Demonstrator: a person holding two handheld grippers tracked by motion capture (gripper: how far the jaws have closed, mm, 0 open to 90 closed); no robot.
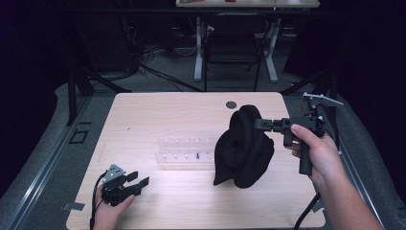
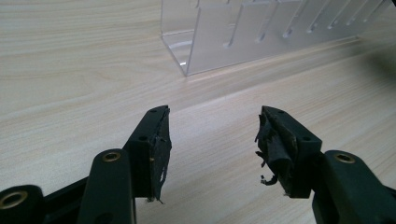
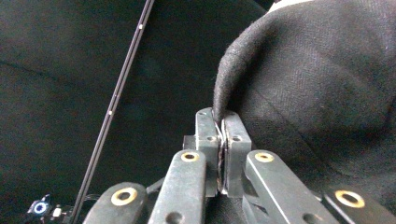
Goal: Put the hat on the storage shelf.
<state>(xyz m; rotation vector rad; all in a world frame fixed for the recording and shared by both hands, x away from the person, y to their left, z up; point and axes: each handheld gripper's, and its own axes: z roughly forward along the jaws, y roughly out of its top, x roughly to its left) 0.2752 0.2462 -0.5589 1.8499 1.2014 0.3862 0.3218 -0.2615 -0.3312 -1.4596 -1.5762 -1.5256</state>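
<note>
At the lower left of the high view the left gripper rested low over the table with its jaws apart and nothing between them. In the middle stood a clear plastic rack, just left of the hanging black cloth. At the right the right gripper had its jaws pressed together on only a thin fold of the cloth's edge, holding it up with its lower end on the wood. That shallow pinch could slip under the cloth's weight, and a swing leftward might drag the cloth into the rack and knock it.
</note>
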